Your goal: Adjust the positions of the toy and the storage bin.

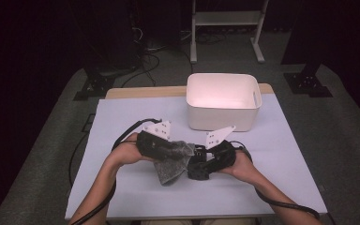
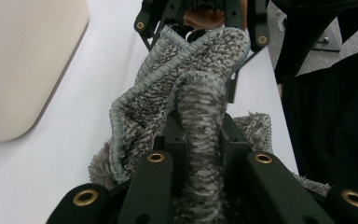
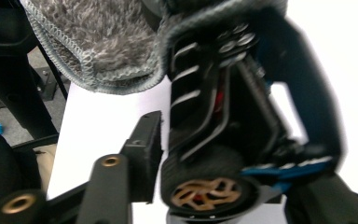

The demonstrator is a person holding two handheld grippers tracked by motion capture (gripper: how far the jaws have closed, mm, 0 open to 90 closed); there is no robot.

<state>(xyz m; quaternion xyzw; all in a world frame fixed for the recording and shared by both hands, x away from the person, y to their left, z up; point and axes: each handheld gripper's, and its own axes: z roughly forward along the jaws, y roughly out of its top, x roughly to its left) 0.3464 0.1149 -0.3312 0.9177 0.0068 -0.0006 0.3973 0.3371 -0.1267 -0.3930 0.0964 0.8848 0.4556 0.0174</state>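
Grey terry cloth (image 1: 172,161) held above the table (image 1: 122,117) between both grippers.
Left gripper (image 2: 200,144) is clenched on a bunched fold, probably to keep it taut for folding; right gripper (image 1: 198,165) meets the cloth's far edge, but blur and the tool body hide whether it grips. White bin (image 1: 222,101) waits behind.

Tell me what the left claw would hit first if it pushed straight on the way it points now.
Probably the right claw: it sits just beyond the grey cloth that the left claw is pinching. Depth is hard to judge.
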